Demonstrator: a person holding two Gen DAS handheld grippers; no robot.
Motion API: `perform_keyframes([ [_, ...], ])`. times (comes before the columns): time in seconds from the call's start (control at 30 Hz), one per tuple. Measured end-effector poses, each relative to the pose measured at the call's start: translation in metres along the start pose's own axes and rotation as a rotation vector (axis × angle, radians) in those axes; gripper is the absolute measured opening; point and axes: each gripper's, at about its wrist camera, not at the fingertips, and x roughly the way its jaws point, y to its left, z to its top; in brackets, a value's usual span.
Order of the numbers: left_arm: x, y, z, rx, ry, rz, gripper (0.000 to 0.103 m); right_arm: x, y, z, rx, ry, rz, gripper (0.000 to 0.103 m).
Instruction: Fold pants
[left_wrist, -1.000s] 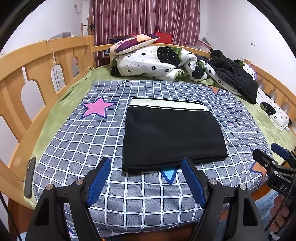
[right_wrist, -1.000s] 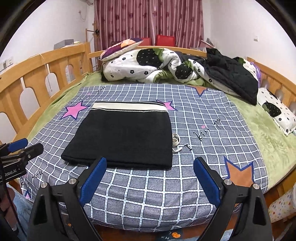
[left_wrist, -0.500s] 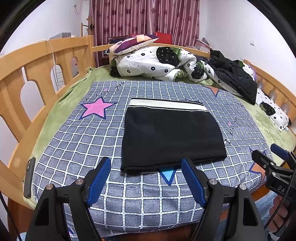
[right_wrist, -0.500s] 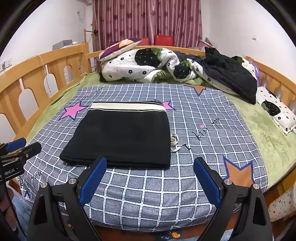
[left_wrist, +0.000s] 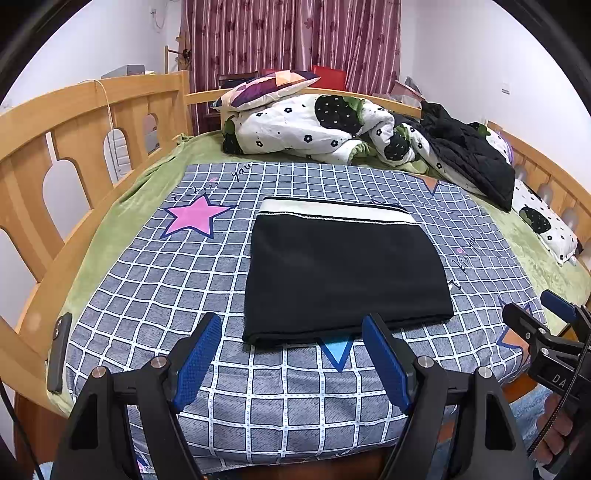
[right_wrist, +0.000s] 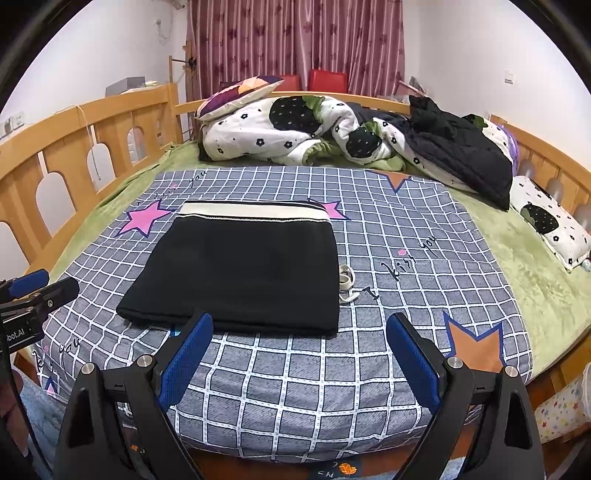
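Black pants (left_wrist: 345, 275) lie folded square at frame centre, cream waistband uppermost; both grippers (left_wrist: 291, 363) (right_wrist: 297, 365) released, empty.

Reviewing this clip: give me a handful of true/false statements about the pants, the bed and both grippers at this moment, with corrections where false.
1. The black pants lie folded into a flat rectangle on the checked sheet. True.
2. The left gripper is shut on the pants. False: it is open, short of the near edge, holding nothing.
3. The right gripper is open and empty. True.
4. The light waistband is at the near edge of the pants. False: it is at the far edge.
5. A pink star shows on the sheet beside the pants. True.
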Motion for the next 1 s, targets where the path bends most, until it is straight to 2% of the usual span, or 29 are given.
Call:
perform_keyframes([
  [1.0, -0.0008, 0.0009, 0.0038, 0.004, -0.010, 0.016, 0.077, 0.0005, 0.0001, -0.0022, -0.006, 0.000, -0.008, 0.094],
])
